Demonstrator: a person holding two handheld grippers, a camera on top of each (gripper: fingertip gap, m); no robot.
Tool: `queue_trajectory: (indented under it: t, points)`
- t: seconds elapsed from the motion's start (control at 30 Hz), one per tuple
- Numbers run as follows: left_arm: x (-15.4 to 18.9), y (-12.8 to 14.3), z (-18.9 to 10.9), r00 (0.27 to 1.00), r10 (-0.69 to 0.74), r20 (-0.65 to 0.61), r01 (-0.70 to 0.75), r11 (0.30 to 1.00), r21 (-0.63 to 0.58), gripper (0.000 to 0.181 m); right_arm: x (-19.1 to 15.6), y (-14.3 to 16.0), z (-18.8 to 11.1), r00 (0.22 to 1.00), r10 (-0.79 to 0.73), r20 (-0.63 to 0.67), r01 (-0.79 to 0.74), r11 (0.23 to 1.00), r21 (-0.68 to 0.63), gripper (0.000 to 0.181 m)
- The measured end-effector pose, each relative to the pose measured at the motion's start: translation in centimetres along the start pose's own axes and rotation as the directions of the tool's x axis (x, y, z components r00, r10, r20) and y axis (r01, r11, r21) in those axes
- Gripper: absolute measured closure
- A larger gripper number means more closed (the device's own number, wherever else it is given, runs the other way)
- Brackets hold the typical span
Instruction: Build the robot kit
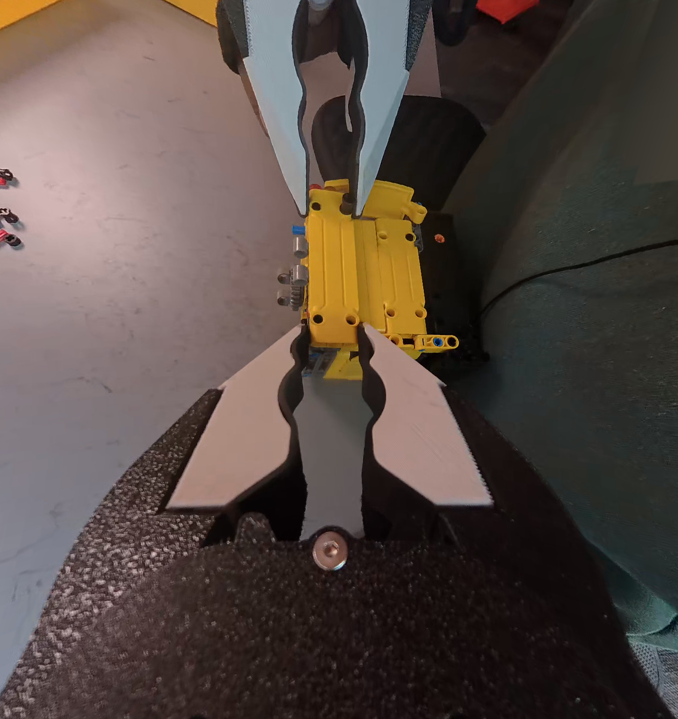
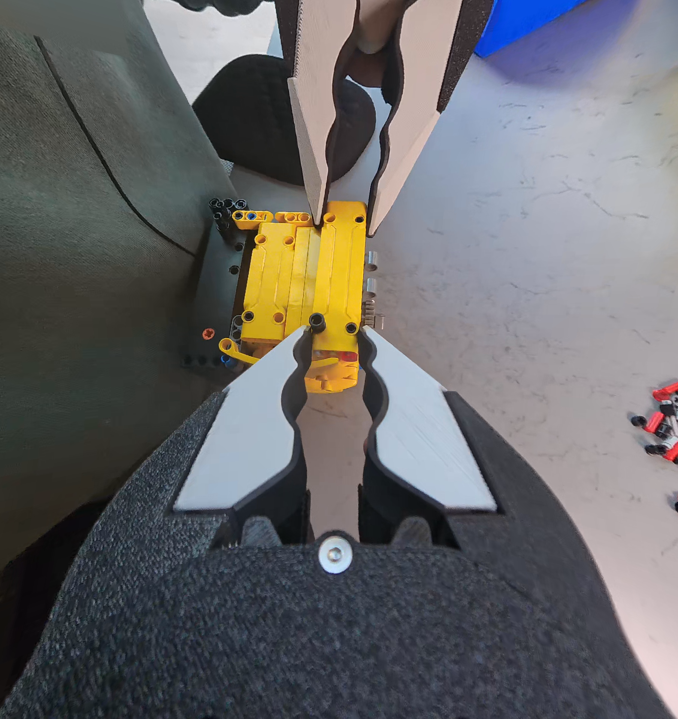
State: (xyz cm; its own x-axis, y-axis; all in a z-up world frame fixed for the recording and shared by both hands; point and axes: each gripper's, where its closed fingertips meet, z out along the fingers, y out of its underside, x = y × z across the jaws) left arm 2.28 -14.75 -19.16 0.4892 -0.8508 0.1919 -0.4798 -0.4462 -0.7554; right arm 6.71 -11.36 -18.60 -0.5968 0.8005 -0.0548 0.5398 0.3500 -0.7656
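Together the left gripper (image 1: 332,330) and right gripper (image 2: 333,330) clench opposite ends of the yellow brick model (image 1: 362,268) between their fingers, loose red pins (image 2: 676,432) lying aside on the surface (image 1: 115,311).

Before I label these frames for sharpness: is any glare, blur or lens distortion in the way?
Left wrist view: the yellow brick model is sharp; fisheye bends the edges; the dim right side hides detail. Right wrist view: the model is sharp and evenly lit; the red pins at the edge are slightly soft.

opposed close wrist views share yellow model (image 1: 364,272)
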Motion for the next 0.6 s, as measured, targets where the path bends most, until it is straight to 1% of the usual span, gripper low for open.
queue_trajectory:
  t: [0.1, 0.2, 0.27, 0.3, 0.33, 0.37, 0.43, 0.47, 0.5, 0.53, 0.57, 0.6]
  points:
    - [0.0, 0.0, 0.0, 1.000, -0.008, 0.003, 0.008, 1.000, 0.006, 0.156, 0.0, 0.0, 0.0, 1.000, 0.012, 0.004, -0.012, 1.000, -0.006, 0.158]
    - [0.0, 0.0, -0.2, 1.000, -0.005, 0.024, 0.004, 0.999, 0.040, 0.156, 0.1, 0.1, 0.1, 0.999, 0.023, -0.047, -0.022, 1.000, 0.008, 0.156]
    - [0.1, 0.2, -0.2, 0.999, -0.026, 0.026, 0.025, 0.998, 0.066, 0.155, 0.0, 0.1, 0.1, 0.997, 0.038, -0.066, -0.036, 0.999, 0.036, 0.155]
    - [0.1, 0.2, -0.1, 0.999, -0.031, 0.023, 0.029, 0.997, 0.073, 0.156, 0.0, 0.0, 0.1, 0.996, 0.051, -0.072, -0.048, 0.998, 0.043, 0.157]
    - [0.1, 0.1, -0.1, 0.999, -0.019, 0.032, 0.017, 0.998, 0.069, 0.156, 0.0, 0.0, 0.1, 0.996, 0.046, -0.077, -0.044, 0.998, 0.038, 0.158]
    - [-0.2, 0.0, -0.2, 0.998, 0.013, 0.062, -0.017, 0.998, 0.058, 0.157, 0.3, 0.0, 0.0, 0.994, 0.011, -0.109, -0.008, 1.000, 0.026, 0.158]
    - [-1.0, -1.1, -1.0, 0.979, 0.118, 0.164, -0.127, 0.991, 0.044, 0.157, 1.1, -0.7, -0.8, 0.973, -0.098, -0.209, 0.101, 0.995, 0.007, 0.158]
    - [-1.6, -1.8, -1.6, 0.952, 0.189, 0.242, -0.202, 0.979, 0.026, 0.157, 1.7, -1.4, -1.6, 0.945, -0.164, -0.282, 0.171, 0.985, 0.002, 0.158]
    - [-2.5, -2.4, -2.2, 0.904, 0.271, 0.331, -0.285, 0.959, -0.006, 0.157, 2.6, -2.2, -2.3, 0.893, -0.253, -0.373, 0.264, 0.964, -0.021, 0.158]
    - [-3.4, -3.0, -2.7, 0.838, 0.353, 0.417, -0.368, 0.929, -0.048, 0.156, 3.3, -2.9, -3.0, 0.808, -0.366, -0.461, 0.378, 0.923, -0.071, 0.158]
    - [-4.2, -3.5, -3.0, 0.764, 0.420, 0.490, -0.437, 0.895, -0.086, 0.156, 3.9, -3.2, -3.4, 0.702, -0.476, -0.530, 0.477, 0.867, -0.146, 0.158]
    - [-5.0, -3.7, -3.0, 0.691, 0.469, 0.550, -0.489, 0.864, -0.122, 0.155, 4.6, -3.1, -3.6, 0.587, -0.563, -0.582, 0.545, 0.806, -0.230, 0.158]
